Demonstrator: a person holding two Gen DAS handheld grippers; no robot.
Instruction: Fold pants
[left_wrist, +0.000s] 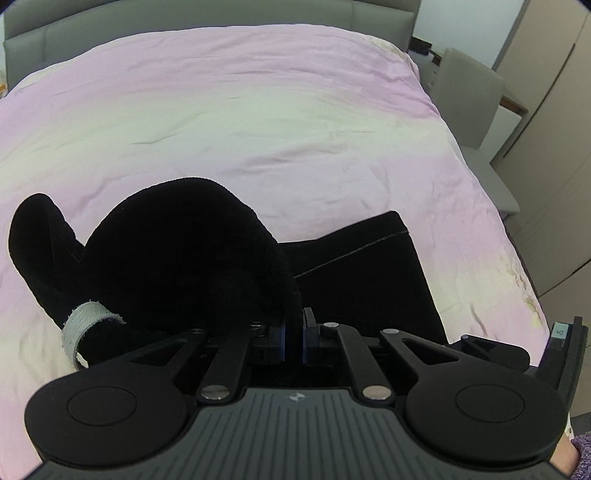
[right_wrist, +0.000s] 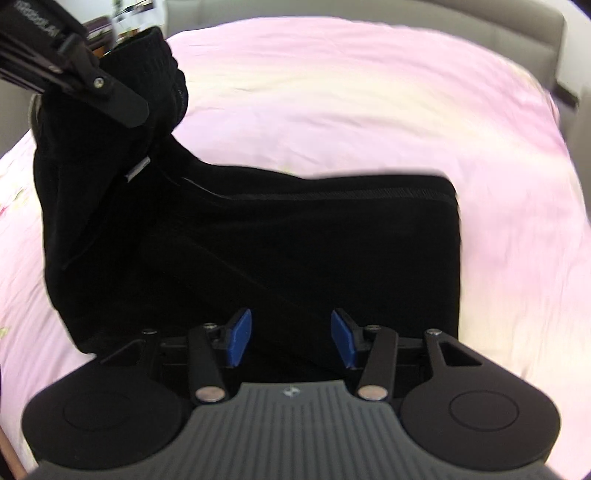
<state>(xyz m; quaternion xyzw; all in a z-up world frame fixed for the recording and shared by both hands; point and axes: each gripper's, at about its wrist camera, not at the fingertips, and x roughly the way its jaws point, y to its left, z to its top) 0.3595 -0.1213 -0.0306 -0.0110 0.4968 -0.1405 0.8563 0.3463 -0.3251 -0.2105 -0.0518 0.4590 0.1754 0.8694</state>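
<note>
Black pants (right_wrist: 266, 243) lie on the pink bed sheet (right_wrist: 351, 110), folded into a flat block on the right with a raised end at the left. My left gripper (left_wrist: 293, 336) is shut on the pants' thick bunched waistband (left_wrist: 184, 243) and holds it lifted off the bed; a grey loop tag (left_wrist: 79, 328) hangs from it. The left gripper also shows at the top left of the right wrist view (right_wrist: 122, 99). My right gripper (right_wrist: 291, 338) is open, its blue pads (right_wrist: 240, 338) apart, just above the near edge of the flat part.
The bed's grey headboard (left_wrist: 221, 18) runs along the back. A grey chair (left_wrist: 472, 96) and pale wardrobe doors (left_wrist: 554, 110) stand off the bed's right side. Pink sheet (left_wrist: 258, 110) stretches beyond the pants.
</note>
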